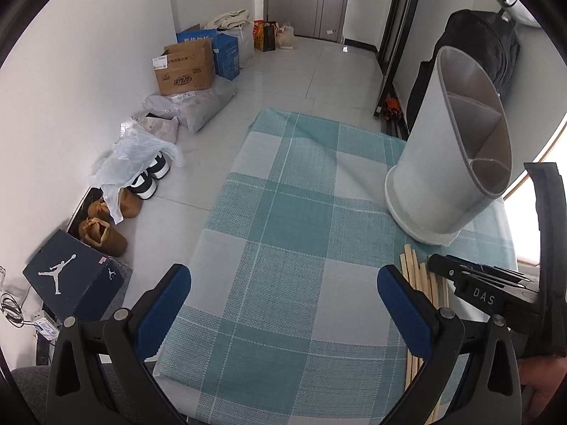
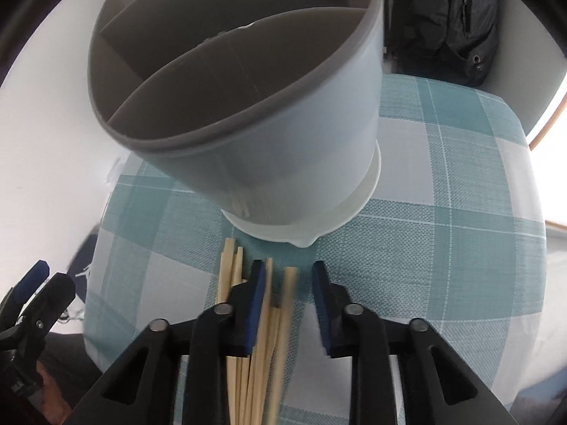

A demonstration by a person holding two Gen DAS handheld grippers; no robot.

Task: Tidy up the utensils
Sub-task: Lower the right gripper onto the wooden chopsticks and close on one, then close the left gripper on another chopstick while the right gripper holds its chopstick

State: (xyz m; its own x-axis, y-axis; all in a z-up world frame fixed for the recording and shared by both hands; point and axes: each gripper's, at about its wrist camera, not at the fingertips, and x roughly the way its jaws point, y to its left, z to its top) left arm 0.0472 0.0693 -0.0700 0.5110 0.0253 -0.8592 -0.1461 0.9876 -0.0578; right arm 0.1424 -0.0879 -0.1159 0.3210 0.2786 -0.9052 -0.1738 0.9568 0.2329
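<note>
A grey utensil holder (image 2: 248, 113) with inner dividers stands on the teal checked cloth (image 2: 443, 212); it also shows at the right of the left wrist view (image 1: 450, 163). Several pale wooden chopsticks (image 2: 262, 347) lie in a bundle in front of it, and show in the left wrist view (image 1: 421, 283). My right gripper (image 2: 288, 294) is open just above the bundle, with one chopstick between its fingers and the rest under the left finger. My left gripper (image 1: 283, 301) is open and empty over the cloth, left of the chopsticks.
The cloth-covered table (image 1: 283, 212) ends at the left above a tiled floor. Shoes (image 1: 141, 177), a dark shoe box (image 1: 74, 279) and cardboard boxes (image 1: 184, 67) line the wall. A black backpack (image 2: 457, 17) stands behind the table.
</note>
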